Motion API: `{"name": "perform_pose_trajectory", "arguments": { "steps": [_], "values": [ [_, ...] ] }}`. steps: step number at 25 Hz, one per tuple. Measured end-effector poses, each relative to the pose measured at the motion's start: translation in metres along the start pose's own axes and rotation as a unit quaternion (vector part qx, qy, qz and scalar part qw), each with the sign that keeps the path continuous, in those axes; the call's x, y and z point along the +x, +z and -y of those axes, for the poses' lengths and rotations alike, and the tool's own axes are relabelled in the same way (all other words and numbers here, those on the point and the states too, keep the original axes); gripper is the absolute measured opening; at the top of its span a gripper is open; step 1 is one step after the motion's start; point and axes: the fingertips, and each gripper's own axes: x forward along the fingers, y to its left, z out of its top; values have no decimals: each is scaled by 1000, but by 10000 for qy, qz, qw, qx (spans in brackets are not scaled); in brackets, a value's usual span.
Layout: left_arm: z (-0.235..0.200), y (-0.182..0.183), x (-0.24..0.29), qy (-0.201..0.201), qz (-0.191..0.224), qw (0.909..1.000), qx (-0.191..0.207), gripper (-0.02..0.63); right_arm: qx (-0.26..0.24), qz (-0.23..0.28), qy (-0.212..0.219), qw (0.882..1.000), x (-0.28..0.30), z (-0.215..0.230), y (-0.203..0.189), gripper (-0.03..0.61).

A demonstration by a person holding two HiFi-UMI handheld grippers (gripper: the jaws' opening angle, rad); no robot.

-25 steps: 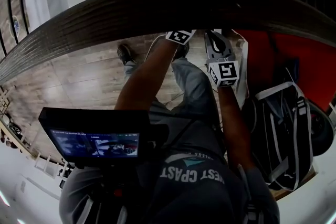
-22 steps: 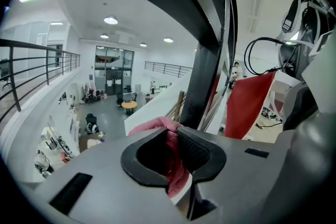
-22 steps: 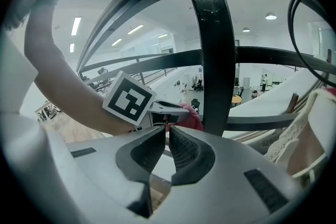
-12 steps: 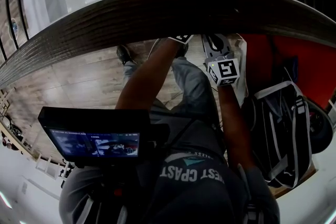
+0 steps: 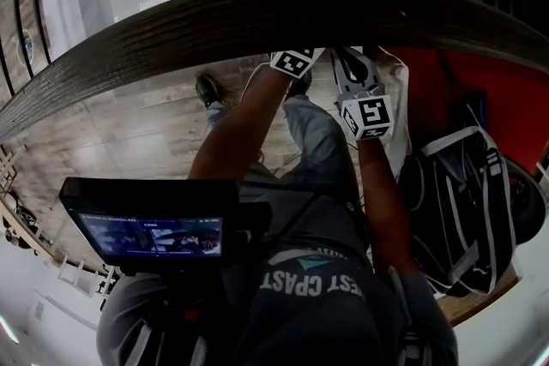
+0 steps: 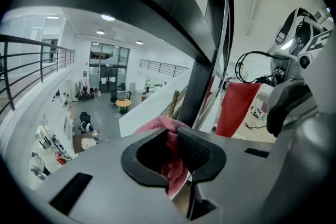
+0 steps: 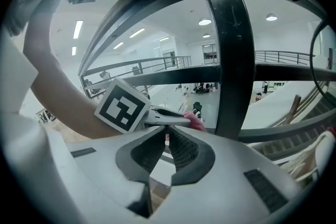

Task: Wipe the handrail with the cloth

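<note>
The dark wooden handrail (image 5: 257, 13) curves across the top of the head view, and both grippers reach under it, so their jaws are hidden there. The left gripper's marker cube (image 5: 293, 60) and the right gripper's marker cube (image 5: 366, 116) show just below the rail. In the left gripper view my left gripper (image 6: 173, 140) is shut on a bunched pink cloth (image 6: 169, 162), beneath the handrail (image 6: 152, 2) and near a dark baluster (image 6: 202, 92). My right gripper (image 7: 167, 131) has its tips together with nothing between them, just behind the left gripper's cube (image 7: 122, 106) and the pink cloth (image 7: 195, 122).
A thick black baluster (image 7: 233, 60) stands right in front of the right gripper. A black bag with white straps (image 5: 463, 210) and a red surface (image 5: 489, 90) lie to the right on the wood floor (image 5: 129, 133). A small monitor (image 5: 154, 231) hangs at the person's chest.
The left gripper's cube slid partly under the rail half a second ago and shows fully again now. The right gripper has edged slightly up toward the rail.
</note>
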Motion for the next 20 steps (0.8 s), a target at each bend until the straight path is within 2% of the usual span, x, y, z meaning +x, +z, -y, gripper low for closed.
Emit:
{"name": "perform_pose_trajectory", "arguments": {
  "steps": [8,20],
  "values": [
    [-4,4,-55,-59,3,9999,113,60,-61,121,-33,9999,0,-27,29,18],
    [-20,26,-211,9,68,9994,347,60,-322,227,226,9990,-7,-117,90,6]
  ]
}}
